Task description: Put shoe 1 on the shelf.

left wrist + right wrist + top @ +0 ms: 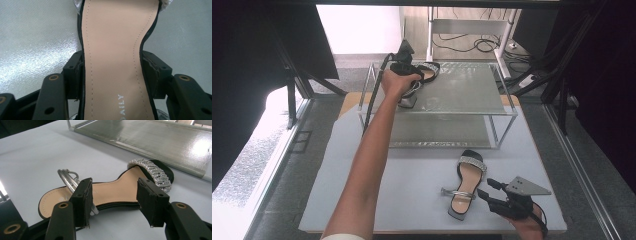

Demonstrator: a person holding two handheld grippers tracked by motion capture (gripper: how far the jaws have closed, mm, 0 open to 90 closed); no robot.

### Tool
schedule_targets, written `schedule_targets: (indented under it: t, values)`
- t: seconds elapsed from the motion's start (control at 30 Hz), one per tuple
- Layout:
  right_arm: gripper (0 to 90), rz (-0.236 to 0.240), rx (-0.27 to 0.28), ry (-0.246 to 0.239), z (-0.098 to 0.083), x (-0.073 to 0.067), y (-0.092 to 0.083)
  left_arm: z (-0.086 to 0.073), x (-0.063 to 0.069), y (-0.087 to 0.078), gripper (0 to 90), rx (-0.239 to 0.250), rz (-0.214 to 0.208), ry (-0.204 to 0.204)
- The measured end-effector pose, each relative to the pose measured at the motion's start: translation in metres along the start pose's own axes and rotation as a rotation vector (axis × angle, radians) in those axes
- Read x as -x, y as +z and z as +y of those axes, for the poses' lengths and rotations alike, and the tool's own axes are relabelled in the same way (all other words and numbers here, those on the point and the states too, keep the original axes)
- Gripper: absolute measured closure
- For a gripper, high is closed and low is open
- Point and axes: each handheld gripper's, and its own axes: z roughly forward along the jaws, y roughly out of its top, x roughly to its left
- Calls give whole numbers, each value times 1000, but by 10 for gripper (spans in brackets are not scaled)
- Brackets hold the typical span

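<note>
Two sandals are in play on a grey tabletop (362,200), which carries a two-tier metal shoe rack (462,95) at its far side. The upper shelf (32,45) of that rack bears the first sandal (424,75), black with a tan insole and a sparkly strap. The left claw (412,82) reaches over it from the left; in the left gripper view the sandal's narrow waist lies between the jaws, with the pads close against its black edges, though whether they press on it I cannot tell. The second sandal (466,185) lies flat on the tabletop in front of the rack, toe strap toward the rack and its silver ankle strap near the heel. The right claw (492,192) sits just beside its heel end, jaws spread, gripping nothing.
</note>
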Motion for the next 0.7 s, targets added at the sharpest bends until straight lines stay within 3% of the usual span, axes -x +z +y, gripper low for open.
schedule_targets:
  t: [0.23, 0.3, 0.5, 0.6, 0.7]
  values:
    - [455, -2, -5, -6, 0, -2, 1, 0, 0, -3, 268, 6, -44, -8]
    - [454, -3, -6, -6, 0, -2, 1, 0, 2, -7, 225, 50, -53, -3]
    - [454, -4, -6, -10, 0, -2, 1, -1, 0, -19, 186, 106, -71, 1]
    - [454, -7, -4, -8, 0, -1, 0, -6, 0, -37, 197, 169, -68, 55]
    - [454, -7, 1, -5, 0, 0, -1, -14, 4, -54, 214, 187, -102, 121]
